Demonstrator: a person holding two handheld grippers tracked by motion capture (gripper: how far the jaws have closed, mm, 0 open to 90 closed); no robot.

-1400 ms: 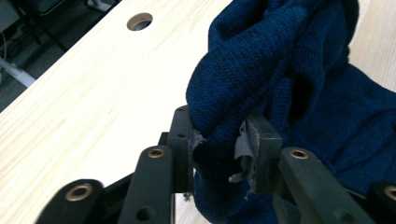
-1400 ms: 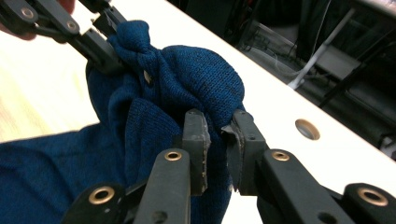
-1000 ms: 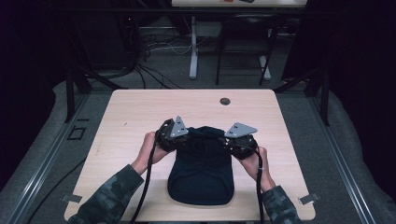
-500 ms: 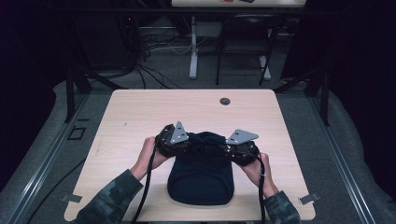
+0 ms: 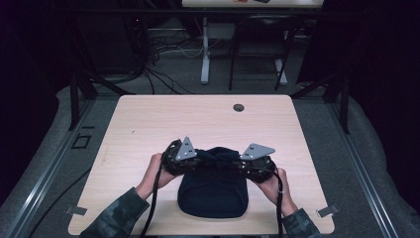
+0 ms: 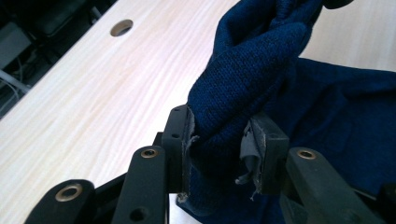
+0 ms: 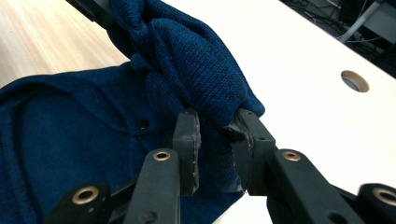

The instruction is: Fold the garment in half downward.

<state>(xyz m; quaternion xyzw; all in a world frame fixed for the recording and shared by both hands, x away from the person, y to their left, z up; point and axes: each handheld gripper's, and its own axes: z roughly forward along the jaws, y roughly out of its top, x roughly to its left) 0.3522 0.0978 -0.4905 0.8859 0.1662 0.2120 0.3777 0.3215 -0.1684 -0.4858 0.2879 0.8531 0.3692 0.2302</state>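
Observation:
A dark navy knitted garment (image 5: pixel 213 193) lies on the pale wooden table (image 5: pixel 148 119) near its front edge. Its far edge is lifted and bunched between the two grippers. My left gripper (image 5: pixel 199 160) holds that edge from the left; in the left gripper view its pads (image 6: pixel 180 140) pinch a thick fold of the knit (image 6: pixel 252 70). Its jaws have just been opening a little, with the cloth still clamped between them. My right gripper (image 5: pixel 238 166) is shut on the other end of the fold (image 7: pixel 196 70), the knit squeezed between its pads (image 7: pixel 187 140).
A round cable hole (image 5: pixel 238 107) sits in the table near its far edge. Metal floor rails (image 5: pixel 49 168) run along both sides of the table. Beyond it stand desk legs (image 5: pixel 205 54) and cables on the floor.
Both grippers have come toward the table's front edge with the garment's far edge in them, and that edge now lies bunched over the rest of the cloth.

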